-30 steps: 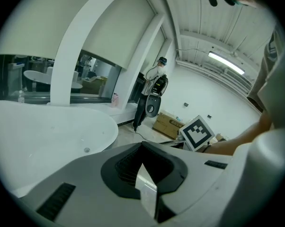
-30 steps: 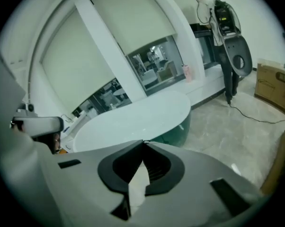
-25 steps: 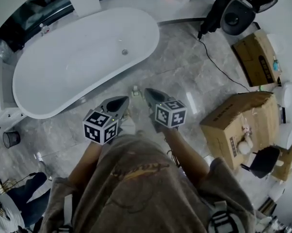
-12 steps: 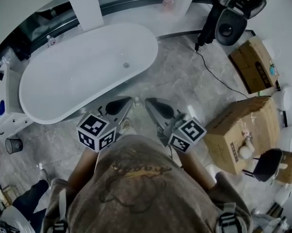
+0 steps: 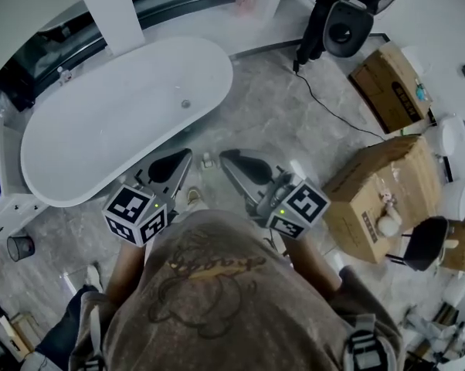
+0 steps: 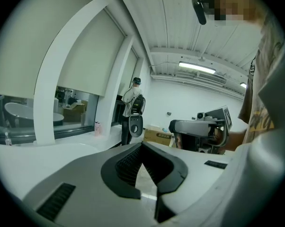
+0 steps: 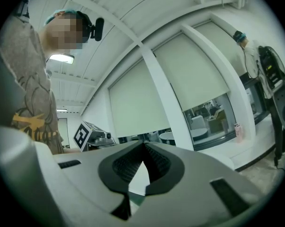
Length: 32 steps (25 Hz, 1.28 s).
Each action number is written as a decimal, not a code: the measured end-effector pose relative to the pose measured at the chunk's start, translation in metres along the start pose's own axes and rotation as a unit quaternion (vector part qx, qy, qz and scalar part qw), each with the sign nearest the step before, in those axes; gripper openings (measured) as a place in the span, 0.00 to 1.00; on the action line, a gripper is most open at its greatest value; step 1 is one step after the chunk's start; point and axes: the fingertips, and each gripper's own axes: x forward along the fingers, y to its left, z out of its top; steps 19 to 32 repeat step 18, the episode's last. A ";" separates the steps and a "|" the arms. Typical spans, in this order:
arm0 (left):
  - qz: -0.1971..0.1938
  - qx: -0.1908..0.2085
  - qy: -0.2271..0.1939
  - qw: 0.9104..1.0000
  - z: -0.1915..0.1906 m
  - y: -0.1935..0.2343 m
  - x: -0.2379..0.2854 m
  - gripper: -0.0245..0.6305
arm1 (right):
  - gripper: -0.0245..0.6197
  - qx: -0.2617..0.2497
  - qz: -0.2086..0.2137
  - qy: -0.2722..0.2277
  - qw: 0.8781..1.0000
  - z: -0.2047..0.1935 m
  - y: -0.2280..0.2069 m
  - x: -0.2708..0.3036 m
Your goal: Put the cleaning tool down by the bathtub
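At far left a small dark bin (image 5: 19, 246) stands on the floor (image 5: 294, 114); what it holds is too small to tell. The tub (image 5: 101, 130) fills the upper left, white and empty, with only its drain (image 5: 186, 104) showing in the bottom. Just below its near rim is the left gripper (image 5: 184, 158), its jaws closed tip to tip on nothing; its own view shows only the room past them. Between the two grippers lies what I take for the tool (image 5: 207, 161), a small pale thing on the floor, close by the tub's side and touched by neither gripper; it is too small to name for sure. Next comes the right gripper (image 5: 226, 158), also pinched fully together and empty.

Judging from that, the task looks done or all but done: the tool is down by the tub and both grippers are free of it.

To the right stand two cardboard boxes. The near box (image 5: 371, 188) is shut, with a pale rounded thing (image 5: 387, 224) on top. The far box (image 5: 387, 83) looks shut as well, with a small blue item (image 5: 418, 91) on it. What is inside either cannot be seen.
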 end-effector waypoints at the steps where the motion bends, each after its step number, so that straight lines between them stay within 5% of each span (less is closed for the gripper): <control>1: 0.000 -0.002 0.000 1.000 0.000 -0.001 0.000 0.05 | 0.04 0.000 -0.001 0.001 1.000 -0.001 -0.001 -0.001; 32: 0.005 -0.015 0.008 1.000 -0.012 -0.001 0.001 0.05 | 0.04 0.055 -0.013 0.005 0.998 -0.023 -0.012 -0.010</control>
